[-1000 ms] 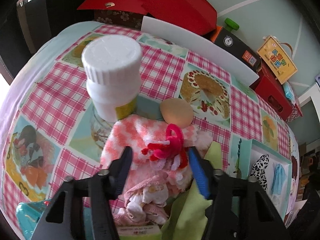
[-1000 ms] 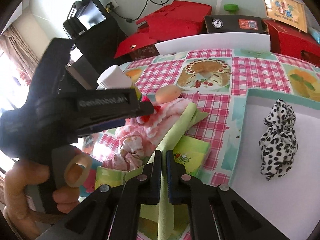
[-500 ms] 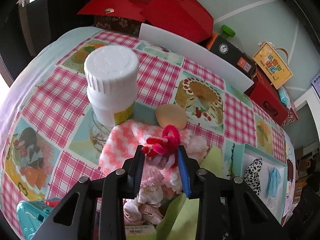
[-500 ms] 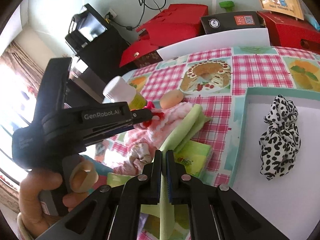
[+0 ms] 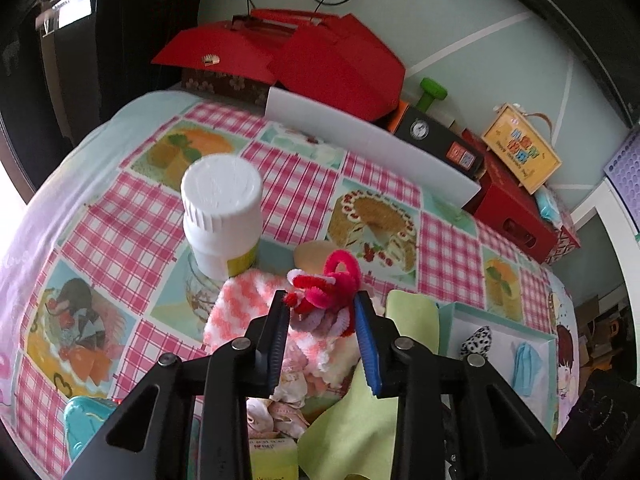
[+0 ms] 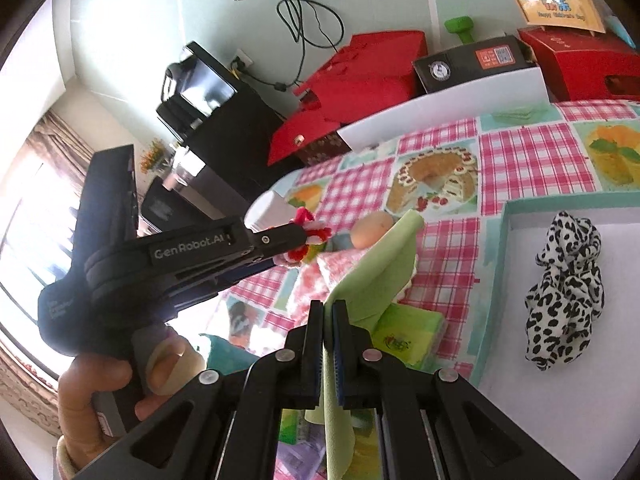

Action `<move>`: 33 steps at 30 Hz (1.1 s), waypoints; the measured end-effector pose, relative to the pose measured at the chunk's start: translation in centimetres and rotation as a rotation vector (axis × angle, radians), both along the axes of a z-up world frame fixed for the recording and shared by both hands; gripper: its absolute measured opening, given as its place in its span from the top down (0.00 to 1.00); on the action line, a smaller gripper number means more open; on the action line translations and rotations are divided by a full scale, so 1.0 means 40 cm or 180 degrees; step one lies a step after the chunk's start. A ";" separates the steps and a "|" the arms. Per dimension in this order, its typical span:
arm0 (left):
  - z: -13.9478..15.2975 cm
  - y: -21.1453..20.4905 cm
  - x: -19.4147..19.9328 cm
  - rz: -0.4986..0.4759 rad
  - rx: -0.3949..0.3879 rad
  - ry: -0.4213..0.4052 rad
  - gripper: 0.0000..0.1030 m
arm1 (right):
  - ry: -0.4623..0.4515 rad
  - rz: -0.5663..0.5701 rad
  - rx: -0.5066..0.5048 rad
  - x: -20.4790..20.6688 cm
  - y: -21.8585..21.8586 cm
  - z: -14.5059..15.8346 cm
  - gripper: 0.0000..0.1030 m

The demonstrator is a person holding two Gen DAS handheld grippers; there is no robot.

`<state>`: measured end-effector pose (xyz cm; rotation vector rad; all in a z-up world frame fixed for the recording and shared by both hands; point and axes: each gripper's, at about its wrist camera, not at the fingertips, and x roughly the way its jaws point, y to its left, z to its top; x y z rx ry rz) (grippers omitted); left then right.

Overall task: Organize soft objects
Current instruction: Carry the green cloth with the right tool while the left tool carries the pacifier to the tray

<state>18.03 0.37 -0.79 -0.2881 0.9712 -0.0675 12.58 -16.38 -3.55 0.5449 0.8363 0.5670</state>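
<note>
My left gripper (image 5: 320,300) is shut on a bundle of red, pink and lilac fuzzy pipe cleaners (image 5: 328,288) and holds it above a pink-and-white knit cloth (image 5: 240,304); it also shows in the right wrist view (image 6: 304,236). My right gripper (image 6: 329,308) is shut on a light green cloth (image 6: 376,272), lifted off the table; the cloth also shows in the left wrist view (image 5: 360,420). A black-and-white spotted scrunchie (image 6: 564,296) lies in a white box with a teal rim (image 6: 496,280).
A white pill bottle (image 5: 222,216) stands left of the pile and an egg (image 5: 314,254) behind it. Small pink baby socks (image 5: 280,400) and a green packet (image 6: 408,336) lie below. Red boxes (image 5: 320,56) and a white board (image 5: 368,144) stand at the table's back.
My left gripper closed on the pipe cleaners and lifted them off the knit cloth. My right gripper raised the green cloth higher.
</note>
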 end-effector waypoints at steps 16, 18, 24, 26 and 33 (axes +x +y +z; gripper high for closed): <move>0.180 -0.032 -0.082 -0.0171 -0.0026 -0.0624 0.67 | -0.0632 -0.0279 0.0219 -0.080 -0.091 0.160 0.95; 0.194 -0.042 -0.091 -0.0220 -0.0038 -0.0682 0.67 | -0.0736 -0.0382 0.0223 -0.099 -0.121 0.185 0.95; 0.218 -0.096 -0.109 -0.0415 -0.0034 -0.0778 0.67 | -0.0943 -0.0762 0.0112 -0.159 -0.216 0.244 0.95; 0.217 -0.114 -0.110 -0.0474 -0.0029 -0.0772 0.67 | -0.0989 -0.0928 0.0062 -0.184 -0.259 0.259 0.95; 0.200 -0.207 -0.116 -0.0752 0.0016 -0.0699 0.67 | -0.1016 -0.1512 -0.0143 -0.247 -0.403 0.283 0.95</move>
